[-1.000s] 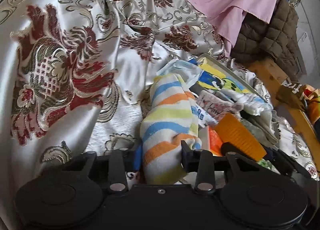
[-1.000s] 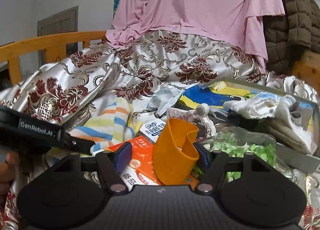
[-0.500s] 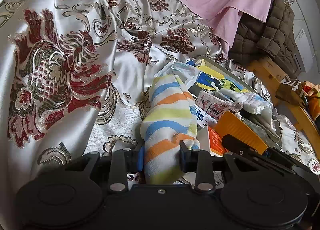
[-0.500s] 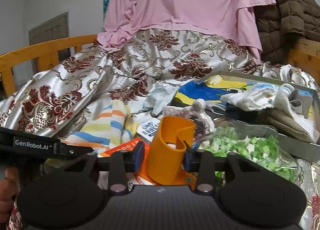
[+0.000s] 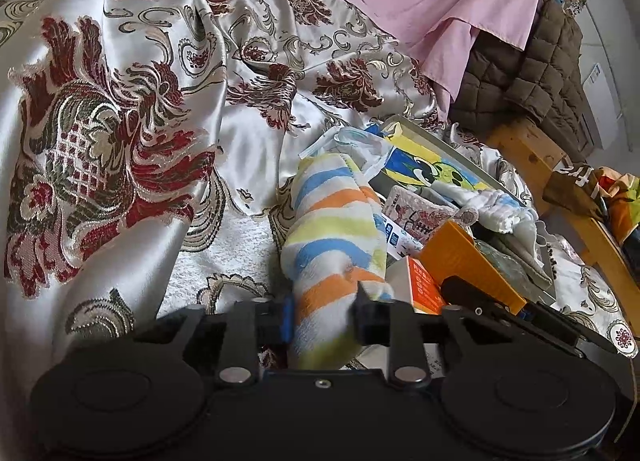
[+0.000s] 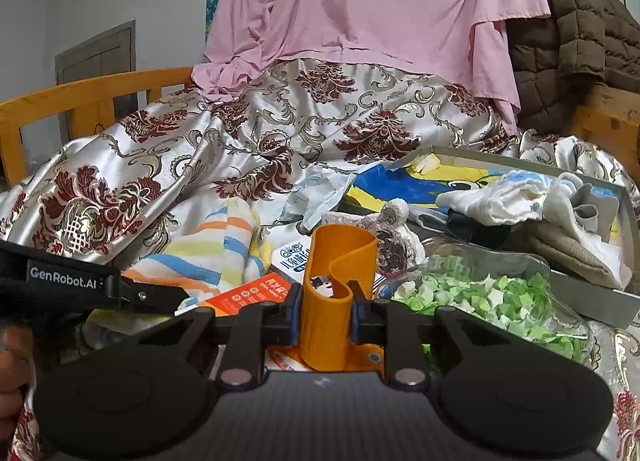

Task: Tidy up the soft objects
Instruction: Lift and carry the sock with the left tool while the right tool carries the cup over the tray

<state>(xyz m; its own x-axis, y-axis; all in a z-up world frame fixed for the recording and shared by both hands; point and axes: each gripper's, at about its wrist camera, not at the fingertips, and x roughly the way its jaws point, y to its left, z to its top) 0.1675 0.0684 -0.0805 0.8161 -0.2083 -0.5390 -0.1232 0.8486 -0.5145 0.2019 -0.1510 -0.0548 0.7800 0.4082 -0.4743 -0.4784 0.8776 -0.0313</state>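
Note:
My left gripper (image 5: 322,311) is shut on a striped towel (image 5: 334,237) with blue, orange and yellow bands; the towel bulges between the jaws and lies on the patterned bedspread (image 5: 120,133). The towel also shows in the right wrist view (image 6: 208,257), with the left gripper's body (image 6: 80,287) over its near end. My right gripper (image 6: 325,311) is shut on an orange curled soft sheet (image 6: 338,289), squeezed narrow between the jaws. The orange sheet shows at the right of the left wrist view (image 5: 468,261).
A grey tray (image 6: 592,289) at the right holds a cartoon picture, white cloths (image 6: 504,197) and a beige cloth. A clear bag of green bits (image 6: 488,297), small cartons (image 6: 248,293) and a crumpled plastic bag (image 5: 352,145) lie near. Pink sheet (image 6: 360,1), brown quilt, wooden bed frame behind.
Both grippers have closed: the left jaws pinched the striped towel tighter, the right jaws squeezed the orange sheet narrow. Both views drew slightly back and up.

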